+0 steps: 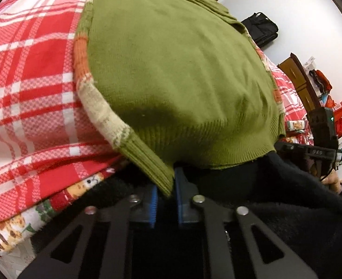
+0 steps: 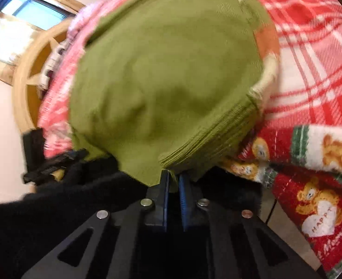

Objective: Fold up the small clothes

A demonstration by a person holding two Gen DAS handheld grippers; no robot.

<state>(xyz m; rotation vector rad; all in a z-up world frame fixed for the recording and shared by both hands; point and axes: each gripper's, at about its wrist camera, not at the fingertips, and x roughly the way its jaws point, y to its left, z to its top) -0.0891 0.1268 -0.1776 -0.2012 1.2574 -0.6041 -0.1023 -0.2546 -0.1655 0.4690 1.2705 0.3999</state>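
Observation:
An olive-green knitted sweater (image 1: 175, 74) with orange and cream patterned sleeves lies spread on a red-and-white plaid cloth (image 1: 26, 74). In the left wrist view my left gripper (image 1: 166, 189) is shut on the ribbed hem at the sweater's near left corner, the knit pinched between the blue pads. In the right wrist view the same sweater (image 2: 166, 74) fills the middle, and my right gripper (image 2: 173, 182) is shut on its ribbed hem at the near right corner. The other gripper (image 2: 52, 160) shows at the left edge there, and the right one (image 1: 310, 150) at the right edge of the left view.
A black fleece garment (image 1: 275, 197) hangs below the near edge. A teddy-bear print cloth (image 2: 310, 186) drapes over the edge at right. A round wooden chair back (image 2: 29, 81) stands at the left, with a black bag (image 1: 261, 29) and red boxes (image 1: 338, 114) on the floor.

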